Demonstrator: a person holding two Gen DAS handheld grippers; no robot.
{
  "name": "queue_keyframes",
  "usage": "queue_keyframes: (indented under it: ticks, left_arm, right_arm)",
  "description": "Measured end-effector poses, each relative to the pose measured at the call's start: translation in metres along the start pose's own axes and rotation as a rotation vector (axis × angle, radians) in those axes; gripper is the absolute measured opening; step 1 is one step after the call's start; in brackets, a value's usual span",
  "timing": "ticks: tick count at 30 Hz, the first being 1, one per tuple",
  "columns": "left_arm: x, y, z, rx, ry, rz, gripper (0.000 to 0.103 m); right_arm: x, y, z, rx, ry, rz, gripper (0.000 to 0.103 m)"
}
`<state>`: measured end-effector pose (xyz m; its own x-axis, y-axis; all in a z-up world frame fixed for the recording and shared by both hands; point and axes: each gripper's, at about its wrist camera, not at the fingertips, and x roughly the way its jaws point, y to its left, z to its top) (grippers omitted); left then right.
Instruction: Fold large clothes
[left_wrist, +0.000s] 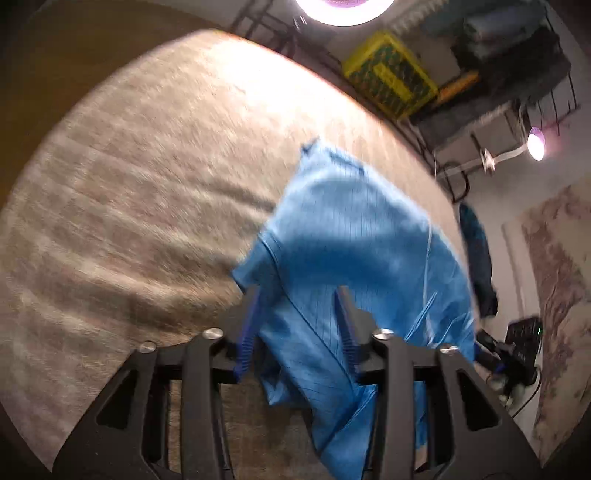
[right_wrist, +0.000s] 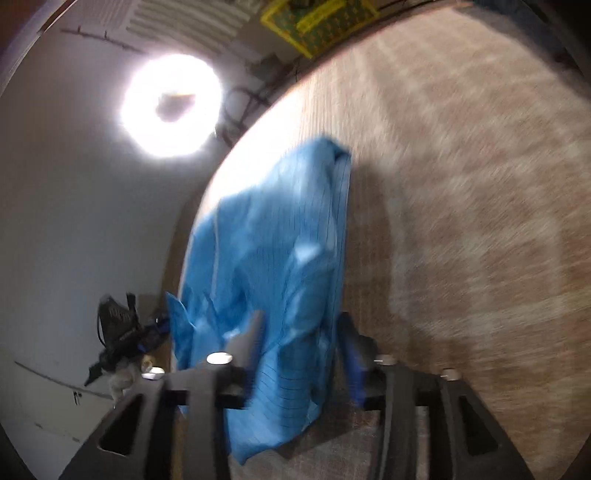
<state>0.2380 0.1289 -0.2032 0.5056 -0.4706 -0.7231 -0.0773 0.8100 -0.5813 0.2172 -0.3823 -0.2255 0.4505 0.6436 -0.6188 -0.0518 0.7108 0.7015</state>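
Observation:
A light blue garment with thin dark stripes lies crumpled on a beige woven surface, near its right edge in the left wrist view. My left gripper is open; a fold of the garment runs between its fingers, and the pads do not press on it. In the right wrist view the same garment lies along the left edge of the surface. My right gripper is open too, with loose blue cloth hanging between its fingers. Both views are blurred.
A yellow crate and dark shelving stand beyond the far edge. A ring lamp glares on the left. A dark blue cloth hangs off the surface's right edge. A black device with blue parts sits beside the surface.

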Motion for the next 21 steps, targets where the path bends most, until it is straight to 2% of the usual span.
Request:
queue_keyframes:
  ticks: [1,3,4,6,7,8,9,10,11,12,13,14,15,18,20,21]
  left_arm:
    - [-0.006,0.002,0.003,-0.007,-0.027,0.005,0.06]
    - [-0.011,0.006,0.01,-0.022,-0.056,0.011,0.06]
    - [-0.008,0.007,0.013,-0.03,-0.05,0.016,0.06]
    - [0.002,0.009,0.016,-0.042,-0.034,0.013,0.06]
    - [0.007,0.009,0.015,-0.046,-0.021,0.014,0.06]
    - [0.011,0.008,0.013,-0.047,-0.009,0.012,0.06]
    - [0.016,0.003,0.014,-0.044,0.004,0.01,0.06]
    - [0.019,0.0,0.012,-0.034,0.013,0.012,0.06]
    - [0.018,-0.003,0.01,-0.022,0.014,0.008,0.06]
    - [0.019,-0.005,0.01,-0.017,0.013,0.001,0.06]
    - [0.019,-0.005,0.009,-0.018,0.015,-0.01,0.056]
    - [0.019,-0.003,0.009,-0.026,0.018,-0.018,0.053]
    - [0.02,-0.001,0.009,-0.037,0.021,-0.02,0.046]
    - [0.022,0.008,0.008,-0.078,0.041,-0.029,0.018]
    - [0.022,0.008,0.005,-0.073,0.043,-0.034,0.01]
    - [0.021,0.007,0.005,-0.063,0.045,-0.037,0.005]
  right_arm:
    - [-0.004,0.002,0.0,0.007,-0.016,0.004,0.063]
    - [-0.012,0.01,-0.002,-0.011,-0.024,-0.001,0.062]
    - [-0.011,0.016,-0.004,-0.04,-0.016,-0.022,0.061]
    - [0.0,0.033,-0.011,-0.144,0.006,-0.123,0.057]
    - [0.007,0.039,-0.017,-0.195,0.021,-0.169,0.049]
    - [0.015,0.044,-0.019,-0.227,0.043,-0.191,0.024]
    - [0.025,0.049,-0.025,-0.247,0.078,-0.185,0.015]
    - [0.029,0.052,-0.029,-0.245,0.094,-0.142,0.009]
    - [0.027,0.049,-0.031,-0.18,0.092,0.014,0.004]
    - [0.023,0.042,-0.03,-0.089,0.078,0.191,0.004]
    - [0.018,0.034,-0.03,-0.026,0.046,0.32,0.004]
    - [0.015,0.027,-0.03,0.009,0.017,0.391,0.004]
    - [0.016,0.016,-0.03,0.041,0.004,0.402,0.004]
    - [0.029,-0.013,-0.031,0.09,0.038,0.227,0.01]
    - [0.03,-0.019,-0.034,0.09,0.052,0.182,0.02]
    - [0.03,-0.018,-0.034,0.081,0.067,0.193,0.025]
